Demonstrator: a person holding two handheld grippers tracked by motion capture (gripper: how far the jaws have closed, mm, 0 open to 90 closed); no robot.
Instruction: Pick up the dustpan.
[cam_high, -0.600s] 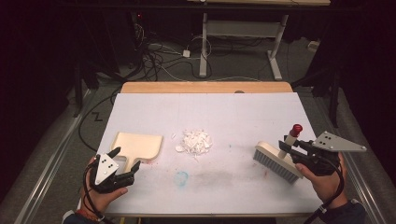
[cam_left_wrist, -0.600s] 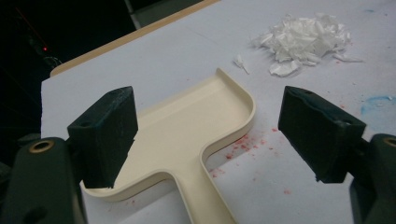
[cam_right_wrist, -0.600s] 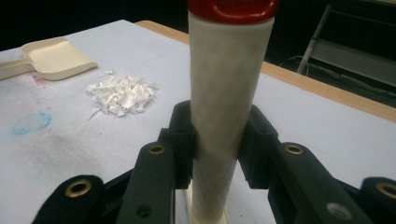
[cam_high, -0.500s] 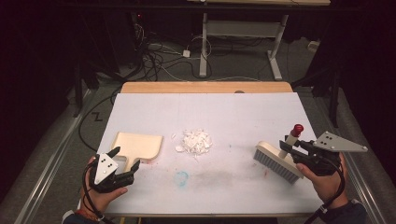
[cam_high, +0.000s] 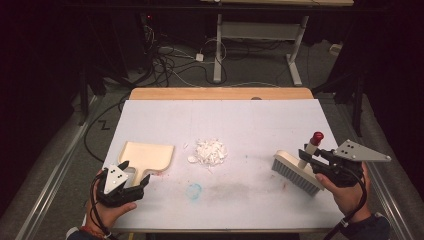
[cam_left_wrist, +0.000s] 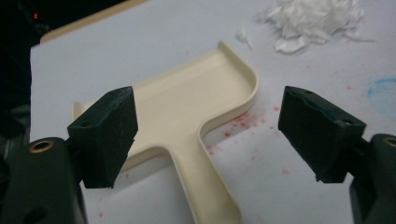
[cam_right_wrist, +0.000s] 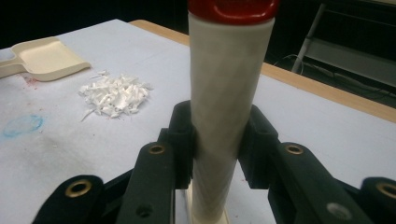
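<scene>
your left gripper (cam_left_wrist: 208, 140) gapes wide astride the dustpan (cam_high: 146, 156) handle at lower left, gripping nothing, so closing off-centre could skid it, while your right gripper (cam_right_wrist: 215, 140) clamps the brush (cam_high: 300, 167) handle.

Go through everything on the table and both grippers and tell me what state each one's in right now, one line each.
Left gripper: open, jaws either side of the dustpan handle, not closed on it.
Right gripper: shut on the brush handle.
Cream plastic dustpan: lying flat on the table, empty.
White brush with red-capped handle: held, bristles down at the table.
Pile of white shreds: loose heap, between dustpan and brush, unswept.
White table cover: stained with red specks and a blue smudge.
</scene>
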